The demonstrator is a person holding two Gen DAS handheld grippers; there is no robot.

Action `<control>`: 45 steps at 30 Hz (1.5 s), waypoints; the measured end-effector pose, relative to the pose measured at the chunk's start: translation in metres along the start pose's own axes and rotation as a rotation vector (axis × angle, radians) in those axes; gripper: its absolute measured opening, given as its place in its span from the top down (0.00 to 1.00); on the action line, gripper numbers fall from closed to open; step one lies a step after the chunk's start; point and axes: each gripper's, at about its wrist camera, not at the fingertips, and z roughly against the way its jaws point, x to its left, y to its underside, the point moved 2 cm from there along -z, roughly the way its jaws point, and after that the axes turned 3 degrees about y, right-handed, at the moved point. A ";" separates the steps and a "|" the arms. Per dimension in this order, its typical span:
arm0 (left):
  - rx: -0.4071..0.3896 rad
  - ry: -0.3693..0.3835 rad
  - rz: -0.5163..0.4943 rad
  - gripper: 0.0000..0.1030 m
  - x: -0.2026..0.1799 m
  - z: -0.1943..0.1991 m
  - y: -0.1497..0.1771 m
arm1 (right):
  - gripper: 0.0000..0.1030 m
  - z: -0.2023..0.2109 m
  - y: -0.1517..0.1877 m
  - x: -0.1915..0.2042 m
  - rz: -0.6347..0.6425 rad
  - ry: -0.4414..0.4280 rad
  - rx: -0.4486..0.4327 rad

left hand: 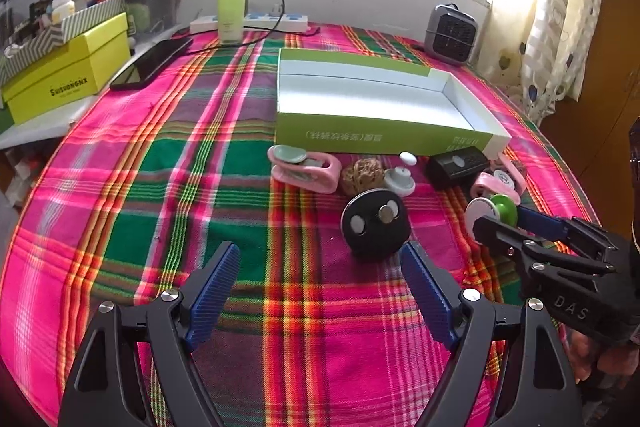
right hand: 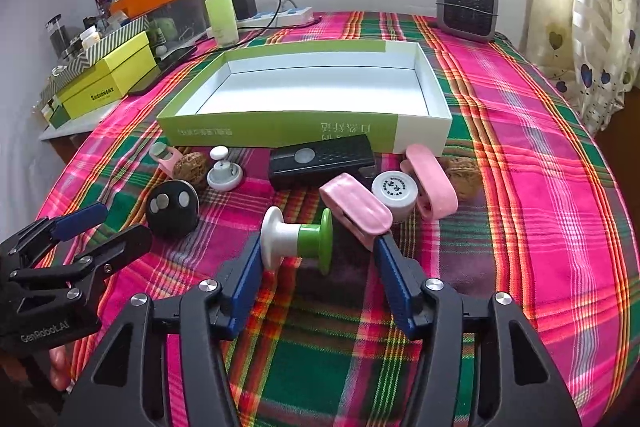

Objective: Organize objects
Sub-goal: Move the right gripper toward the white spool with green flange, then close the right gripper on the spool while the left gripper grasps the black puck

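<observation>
A shallow green and white box (right hand: 424,89) lies open on the plaid cloth; it also shows in the left wrist view (left hand: 360,137). Small objects lie in a row in front of it: a white and green spool (right hand: 298,239), pink clips (right hand: 356,213), a round grey jar (right hand: 394,189), a black rectangular device (right hand: 322,161), a black round puck (right hand: 172,207), walnuts (right hand: 191,166) and a white knob (right hand: 224,173). My right gripper (right hand: 318,263) is open, its fingers on either side of the spool. My left gripper (left hand: 320,265) is open and empty, just before the black puck (left hand: 376,223).
A green bottle (left hand: 231,3), a power strip (left hand: 248,23), a phone (left hand: 152,63) and a small grey heater (right hand: 468,5) stand along the far edge. Yellow and orange boxes (left hand: 68,75) are stacked at the left. A curtain (right hand: 600,27) hangs at the right.
</observation>
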 end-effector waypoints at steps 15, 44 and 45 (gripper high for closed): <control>0.034 0.044 -0.002 0.26 -0.011 -0.016 -0.008 | 0.66 0.003 0.002 0.000 0.010 -0.045 -0.005; 0.042 0.046 -0.008 0.75 -0.025 -0.024 -0.015 | 0.67 0.005 0.006 0.002 0.012 -0.077 0.012; 0.042 0.047 -0.005 0.76 -0.024 -0.023 -0.014 | 0.67 0.005 0.006 0.003 0.014 -0.076 0.012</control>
